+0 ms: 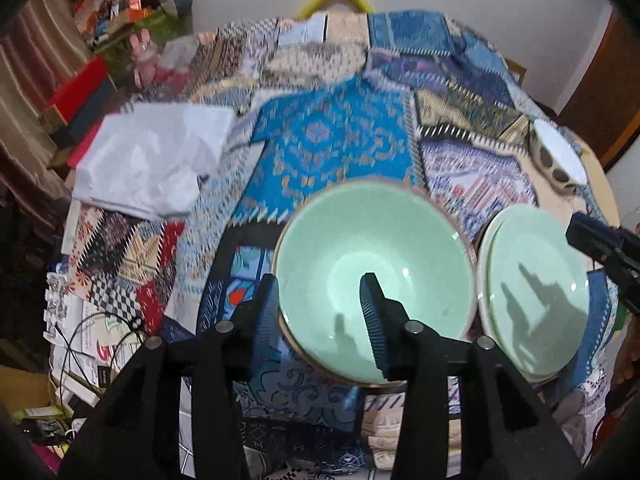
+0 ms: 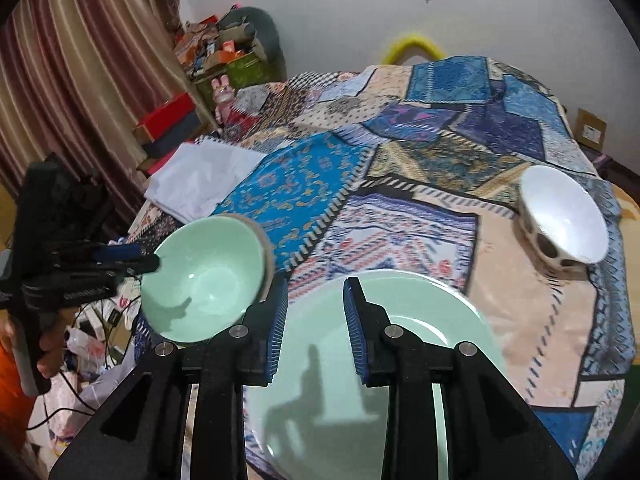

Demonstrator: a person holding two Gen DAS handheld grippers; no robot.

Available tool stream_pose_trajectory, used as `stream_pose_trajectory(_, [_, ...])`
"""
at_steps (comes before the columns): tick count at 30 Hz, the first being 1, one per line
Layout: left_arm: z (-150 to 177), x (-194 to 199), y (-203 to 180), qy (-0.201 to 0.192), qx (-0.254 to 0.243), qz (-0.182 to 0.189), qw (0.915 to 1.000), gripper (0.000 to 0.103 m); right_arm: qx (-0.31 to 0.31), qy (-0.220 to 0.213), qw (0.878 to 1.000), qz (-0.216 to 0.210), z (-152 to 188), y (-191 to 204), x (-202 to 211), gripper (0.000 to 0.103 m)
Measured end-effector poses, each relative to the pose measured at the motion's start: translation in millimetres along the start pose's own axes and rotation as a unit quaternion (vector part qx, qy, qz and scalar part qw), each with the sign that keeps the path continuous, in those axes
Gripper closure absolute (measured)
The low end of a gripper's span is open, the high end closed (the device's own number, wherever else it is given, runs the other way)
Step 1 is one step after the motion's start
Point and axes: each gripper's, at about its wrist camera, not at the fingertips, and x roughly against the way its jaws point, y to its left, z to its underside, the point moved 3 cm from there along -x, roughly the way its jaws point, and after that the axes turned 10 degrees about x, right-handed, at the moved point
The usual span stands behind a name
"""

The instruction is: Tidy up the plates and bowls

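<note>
A pale green bowl [image 1: 372, 276] sits on the patchwork cloth, also in the right wrist view [image 2: 204, 276]. My left gripper [image 1: 320, 312] straddles its near rim, one finger [image 1: 266, 312] outside, one inside, jaws apart, not clamped. It shows at the left of the right wrist view [image 2: 128, 260]. A stack of pale green plates [image 1: 536, 292] lies right of the bowl. My right gripper [image 2: 314, 320] is open and hovers over the top plate [image 2: 400, 360]. It shows in the left wrist view [image 1: 600, 248]. A white spotted bowl [image 2: 564, 220] stands at the far right.
White folded paper or cloth [image 1: 156, 160] lies at the table's left. Cables and clutter [image 1: 92, 340] hang off the near left edge. Boxes and a pink toy [image 2: 224, 92] stand behind. A curtain [image 2: 80, 80] hangs at left.
</note>
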Motion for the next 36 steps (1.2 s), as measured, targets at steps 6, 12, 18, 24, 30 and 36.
stream_pose_trajectory(6, [-14.4,30.6,-38.3,-0.055,-0.021,0.007,0.9982,0.043,-0.019,-0.012,0.999,0.032,7.9,-34.9,23.1,0.068])
stream_pose_trajectory(12, [-26.9,47.1,-88.3,-0.089,-0.038,0.049,0.9941,0.033,-0.044,-0.029,0.995,0.082,13.5,-81.2,54.0,0.057])
stream_pose_trajectory(18, [-38.3,43.9,-143.1,-0.089,-0.060,0.086,0.9905,0.032,-0.073,-0.039,0.989,0.123,20.4,-125.7,75.7,0.052])
stream_pose_trajectory(24, [-53.0,23.3,-188.5,-0.073,-0.069,0.119,0.9878,0.032,-0.106,-0.039,0.982,0.153,26.5,-175.3,77.2,0.050])
stream_pose_trajectory(30, [-66.5,-11.7,-221.2,-0.051,-0.085,0.122,0.9875,0.032,-0.129,-0.032,0.977,0.169,29.4,-215.2,56.4,0.050])
stream_pose_trajectory(36, [-76.2,-43.5,-241.3,-0.039,-0.096,0.122,0.9871,0.032,-0.153,-0.010,0.975,0.163,31.8,-254.1,23.5,0.070])
